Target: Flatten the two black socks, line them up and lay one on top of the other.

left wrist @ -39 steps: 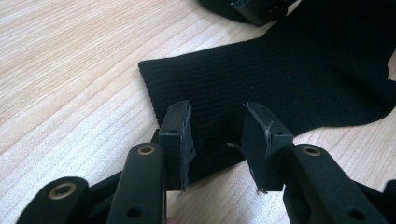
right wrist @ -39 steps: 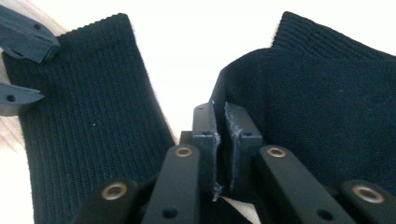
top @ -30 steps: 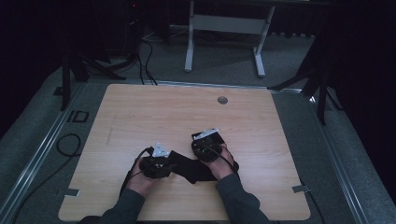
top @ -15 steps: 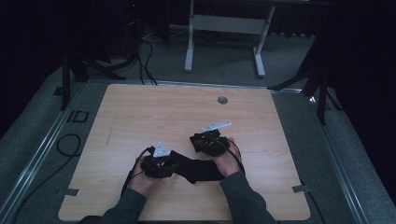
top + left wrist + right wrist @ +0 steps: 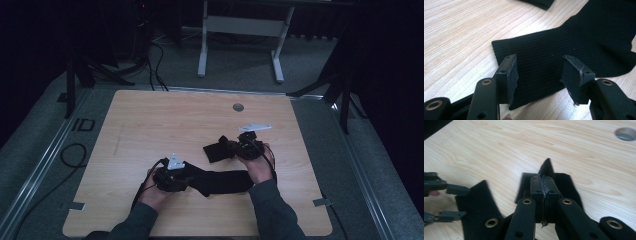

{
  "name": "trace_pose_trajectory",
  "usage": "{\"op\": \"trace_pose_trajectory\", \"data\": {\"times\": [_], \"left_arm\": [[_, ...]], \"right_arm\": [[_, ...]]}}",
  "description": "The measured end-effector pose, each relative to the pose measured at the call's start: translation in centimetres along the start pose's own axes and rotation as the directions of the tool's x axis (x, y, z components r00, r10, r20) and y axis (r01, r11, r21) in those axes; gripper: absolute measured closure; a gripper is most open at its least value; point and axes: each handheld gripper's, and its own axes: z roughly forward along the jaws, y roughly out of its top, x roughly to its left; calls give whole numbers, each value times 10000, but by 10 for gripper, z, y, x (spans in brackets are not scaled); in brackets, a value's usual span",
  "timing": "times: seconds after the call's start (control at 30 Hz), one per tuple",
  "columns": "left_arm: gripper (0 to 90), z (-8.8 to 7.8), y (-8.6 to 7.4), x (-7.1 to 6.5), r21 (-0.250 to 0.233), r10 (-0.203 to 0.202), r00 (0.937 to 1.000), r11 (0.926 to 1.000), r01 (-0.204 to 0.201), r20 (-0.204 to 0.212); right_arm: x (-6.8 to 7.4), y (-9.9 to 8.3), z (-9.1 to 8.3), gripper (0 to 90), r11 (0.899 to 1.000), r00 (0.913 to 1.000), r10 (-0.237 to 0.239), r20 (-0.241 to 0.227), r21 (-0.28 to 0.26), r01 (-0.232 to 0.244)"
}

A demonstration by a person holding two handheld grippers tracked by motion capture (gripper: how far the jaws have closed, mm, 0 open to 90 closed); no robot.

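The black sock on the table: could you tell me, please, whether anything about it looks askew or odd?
Yes. The black sock lies bent rather than flat: one end is pinched in the shut right gripper and lifted off the table, while the ribbed cuff lies flat between the open left gripper's fingers. The pads look frayed.

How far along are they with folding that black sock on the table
Partway. The right gripper is clamped on one end of the black sock and holds it raised off the wooden table. The left gripper stands open over the other end, which lies flat. The raised end is not yet laid over the flat part.
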Motion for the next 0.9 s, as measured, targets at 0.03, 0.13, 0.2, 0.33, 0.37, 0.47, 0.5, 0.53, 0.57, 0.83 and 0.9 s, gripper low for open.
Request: {"op": "trace_pose_trajectory", "data": {"times": [0.03,0.13,0.2,0.33,0.37,0.47,0.5,0.53,0.57,0.83,0.9], "left_arm": [[472,0,0,0,15,2,10000,10000,-2,-4],[473,1,0,0,8,-2,10000,10000,2,-29],[473,1,0,0,-7,-37,10000,10000,37,-29],[474,1,-1,0,-28,-29,10000,10000,29,-17],[474,1,-1,0,-28,-46,10000,10000,46,-6],[474,1,-1,0,-8,-21,10000,10000,21,11],[474,1,-1,0,-4,-10,10000,10000,10,-3],[473,1,-1,0,1,1,10000,10000,-1,-12],[472,1,-1,0,16,28,10000,10000,-28,-21],[471,2,-1,0,8,49,10000,10000,-49,-23],[472,2,-1,0,-3,47,10000,10000,-47,-28]], "right_arm": [[-4,-1,-2,887,9999,9999,96,88,-47,-95],[-18,-5,-10,887,9989,9985,441,327,-185,-435],[-22,-6,-12,886,9981,9975,574,406,-247,-565],[-39,-11,-24,886,9945,9926,995,694,-400,-969],[-42,-13,-25,886,9940,9918,1040,744,-411,-1011],[-48,-17,-29,886,9930,9896,1148,866,-377,-1119],[-50,-19,-30,886,9929,9890,1169,907,-322,-1144],[-52,-20,-30,886,9927,9886,1189,922,-322,-1164],[-53,-21,-31,885,9920,9878,1242,935,-330,-1216],[-59,-27,-36,885,9895,9856,1437,893,-265,-1419],[-58,-25,-40,885,9880,9856,1528,719,-345,-1507]]}}
